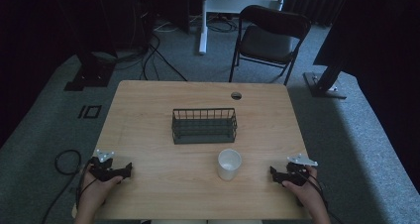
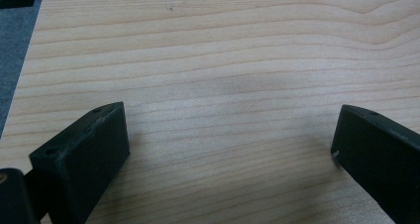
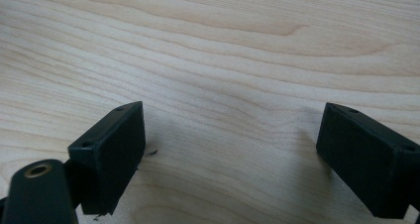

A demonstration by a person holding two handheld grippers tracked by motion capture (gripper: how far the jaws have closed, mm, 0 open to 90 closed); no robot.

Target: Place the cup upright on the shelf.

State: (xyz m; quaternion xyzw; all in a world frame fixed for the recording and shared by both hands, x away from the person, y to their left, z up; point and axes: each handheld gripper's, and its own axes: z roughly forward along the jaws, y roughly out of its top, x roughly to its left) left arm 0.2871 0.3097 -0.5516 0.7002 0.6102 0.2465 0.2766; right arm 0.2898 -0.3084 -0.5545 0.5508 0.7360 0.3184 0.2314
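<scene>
One cup (image 1: pixel 229 164), one wire basket (image 1: pixel 204 126), two tongs. The cup stands upright on the counter (image 1: pixel 163 184), mouth up, long axis vertical, just in front of the basket and apart from it. It sits between the tongs, nearer the right tongs (image 1: pixel 274 173), well apart from the left tongs (image 1: pixel 128 170). Both tongs rest at the counter's near edge, released, jaws spread wide over bare wood, pointing inward.
</scene>
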